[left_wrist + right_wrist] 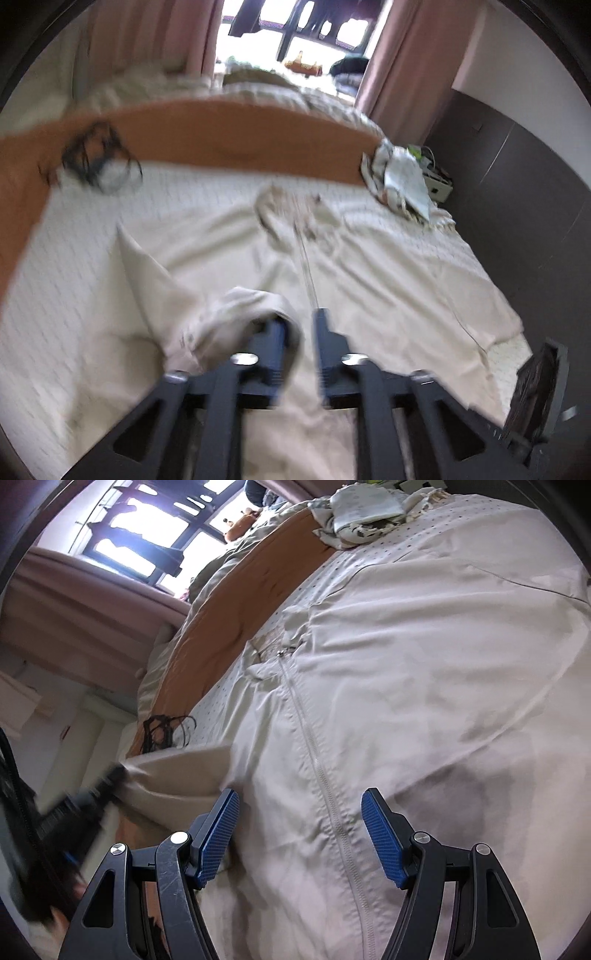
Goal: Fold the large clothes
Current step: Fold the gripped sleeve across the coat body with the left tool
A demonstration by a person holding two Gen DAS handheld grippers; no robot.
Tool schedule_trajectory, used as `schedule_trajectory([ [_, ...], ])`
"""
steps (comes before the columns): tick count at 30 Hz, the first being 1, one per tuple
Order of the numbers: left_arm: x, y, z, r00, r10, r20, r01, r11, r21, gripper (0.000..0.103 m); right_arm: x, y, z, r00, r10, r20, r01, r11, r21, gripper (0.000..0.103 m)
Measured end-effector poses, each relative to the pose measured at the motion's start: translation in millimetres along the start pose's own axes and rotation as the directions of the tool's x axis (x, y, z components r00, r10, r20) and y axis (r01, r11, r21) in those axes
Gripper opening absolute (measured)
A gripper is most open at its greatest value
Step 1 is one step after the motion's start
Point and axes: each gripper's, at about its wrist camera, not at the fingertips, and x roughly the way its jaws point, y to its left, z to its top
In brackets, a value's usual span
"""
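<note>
A large beige zip-up jacket (369, 258) lies spread on the bed, zipper up the middle, collar at the far end. In the left wrist view my left gripper (301, 321) is nearly shut, with the jacket's sleeve cuff (229, 321) draped over its left finger and lifted off the bed. In the right wrist view my right gripper (300, 805) is open and empty, hovering over the jacket's front (406, 701) beside the zipper (317, 760). The left gripper (107, 779) shows blurred at the left of that view, holding the sleeve (177, 771).
The bed has a dotted cream sheet (74, 295) and an orange blanket (229, 129) across the far end. A tangle of black cord (99, 158) lies at its left. Crumpled clothes (402, 177) sit at the far right. A window and pink curtains (399, 66) stand behind.
</note>
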Motion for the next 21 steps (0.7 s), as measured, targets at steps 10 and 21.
schedule_trajectory([
  [10,-63,75,-58,0.994,0.008,0.111,0.015,0.978,-0.208,0.092,5,14,-7,0.999,-0.042,0.001,0.042,0.998,-0.042,0.069],
  [21,-102,137,-73,0.973,0.159,0.167,-0.105,0.950,-0.293,0.078,32,84,-49,0.996,-0.081,-0.025,0.068,0.941,-0.331,0.069],
])
